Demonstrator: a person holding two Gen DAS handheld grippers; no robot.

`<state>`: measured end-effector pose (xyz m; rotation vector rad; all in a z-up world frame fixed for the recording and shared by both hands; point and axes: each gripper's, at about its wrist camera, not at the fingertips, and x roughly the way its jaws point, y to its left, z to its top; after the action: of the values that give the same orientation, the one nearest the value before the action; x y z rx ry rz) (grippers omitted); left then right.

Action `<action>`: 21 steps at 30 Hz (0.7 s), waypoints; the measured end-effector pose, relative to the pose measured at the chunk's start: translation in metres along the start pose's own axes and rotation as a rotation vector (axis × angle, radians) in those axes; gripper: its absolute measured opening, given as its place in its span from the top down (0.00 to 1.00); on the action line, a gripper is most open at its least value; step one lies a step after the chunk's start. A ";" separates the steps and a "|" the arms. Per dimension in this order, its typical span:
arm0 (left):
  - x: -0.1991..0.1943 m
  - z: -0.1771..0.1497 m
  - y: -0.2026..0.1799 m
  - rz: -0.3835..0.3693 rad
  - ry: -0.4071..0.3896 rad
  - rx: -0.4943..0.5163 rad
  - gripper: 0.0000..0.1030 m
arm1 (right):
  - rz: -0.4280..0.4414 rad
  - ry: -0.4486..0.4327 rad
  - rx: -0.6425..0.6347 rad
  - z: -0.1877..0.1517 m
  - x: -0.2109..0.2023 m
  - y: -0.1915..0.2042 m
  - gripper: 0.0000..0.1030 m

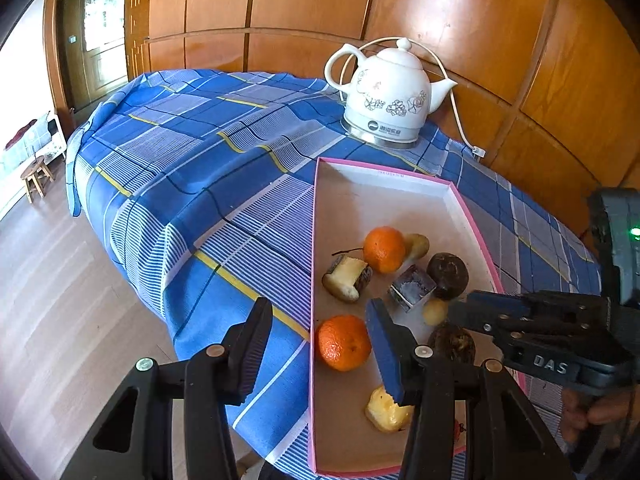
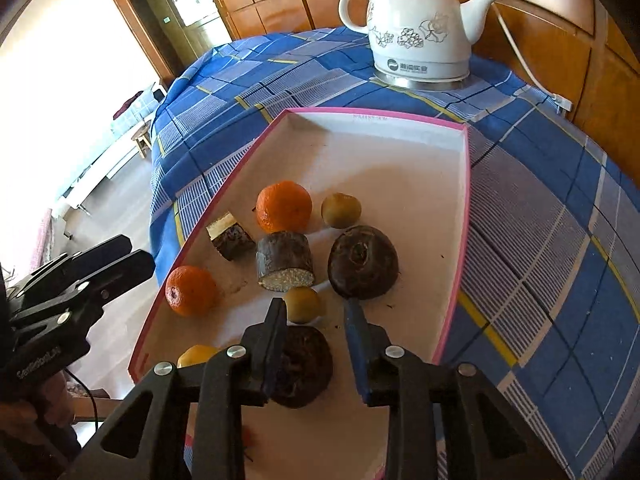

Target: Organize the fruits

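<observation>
A pink-rimmed white tray (image 1: 380,184) (image 2: 380,124) on the blue plaid cloth holds two oranges (image 1: 343,343) (image 2: 283,206), dark round fruits (image 2: 362,262), cut dark-skinned pieces (image 2: 285,266) and small yellow-green fruits (image 2: 304,304). My left gripper (image 1: 320,352) (image 2: 140,252) stands open across the tray's left rim, with the near orange lying below and between its fingers. My right gripper (image 2: 316,320) (image 1: 460,308) hangs open over the tray's near part. A dark round fruit (image 2: 304,364) lies between its fingers, close against the left pad and apart from the right one.
A white flowered kettle (image 1: 384,96) (image 2: 416,28) with a cord stands behind the tray near the wooden wall panels. The cloth drops off the table's left edge to a wooden floor, where a small stool (image 1: 36,176) stands. A yellow fruit piece (image 1: 388,408) lies at the tray's near end.
</observation>
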<state>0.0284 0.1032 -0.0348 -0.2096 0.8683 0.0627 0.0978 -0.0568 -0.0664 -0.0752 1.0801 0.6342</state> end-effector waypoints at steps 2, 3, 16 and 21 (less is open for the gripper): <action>0.000 0.001 0.000 0.002 -0.002 -0.003 0.52 | 0.008 -0.016 -0.001 -0.004 -0.010 0.001 0.71; -0.001 0.001 0.001 0.003 -0.004 -0.006 0.52 | 0.009 -0.026 -0.001 -0.007 -0.015 0.002 0.71; -0.007 0.003 -0.002 0.009 -0.020 0.004 0.52 | -0.017 0.035 -0.078 -0.031 -0.013 0.027 0.71; -0.008 0.003 0.000 0.015 -0.021 0.003 0.51 | -0.029 0.027 -0.079 -0.029 -0.007 0.031 0.71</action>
<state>0.0254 0.1044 -0.0272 -0.1993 0.8492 0.0778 0.0562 -0.0447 -0.0670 -0.1680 1.0782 0.6514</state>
